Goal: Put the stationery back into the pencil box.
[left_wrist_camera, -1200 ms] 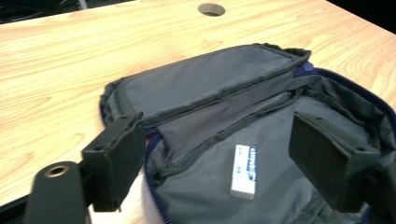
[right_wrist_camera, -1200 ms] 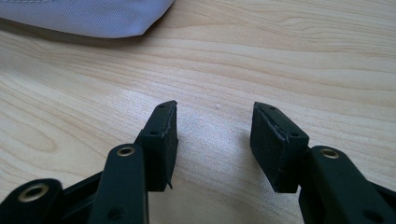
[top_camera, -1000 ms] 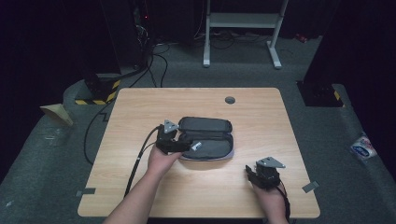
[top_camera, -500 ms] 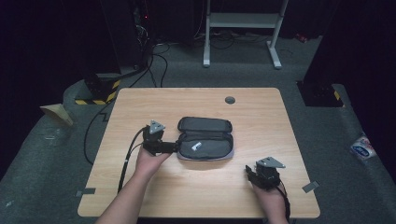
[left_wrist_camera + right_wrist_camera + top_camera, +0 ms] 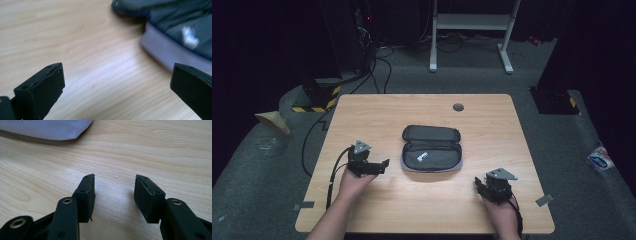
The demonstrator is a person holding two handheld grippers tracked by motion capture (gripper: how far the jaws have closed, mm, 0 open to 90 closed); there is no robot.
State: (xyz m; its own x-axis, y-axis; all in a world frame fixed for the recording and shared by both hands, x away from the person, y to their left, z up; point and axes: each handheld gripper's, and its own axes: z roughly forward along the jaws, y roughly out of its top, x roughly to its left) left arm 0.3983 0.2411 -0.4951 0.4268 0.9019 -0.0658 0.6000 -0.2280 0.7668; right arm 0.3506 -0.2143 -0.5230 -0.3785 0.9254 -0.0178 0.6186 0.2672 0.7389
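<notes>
A dark grey zip case lies open at the middle of the wooden table, with a small white item in its lower half. My left gripper rests on the table just left of the case, open and holding nothing. In the left gripper view, the case and the white item lie ahead at the upper right of the widely spread gripper. My right gripper sits near the front right of the table, open and holding nothing. In the right gripper view, the case's edge is at the top left.
A round cable hole sits near the table's far edge. The left gripper's black cable runs back along the forearm. On the floor are a white stand's legs behind the table, a yellow-striped block at the left and a wrapper at the right.
My left gripper has drawn back leftward from the case's left end onto bare table. The right gripper has stayed put.
</notes>
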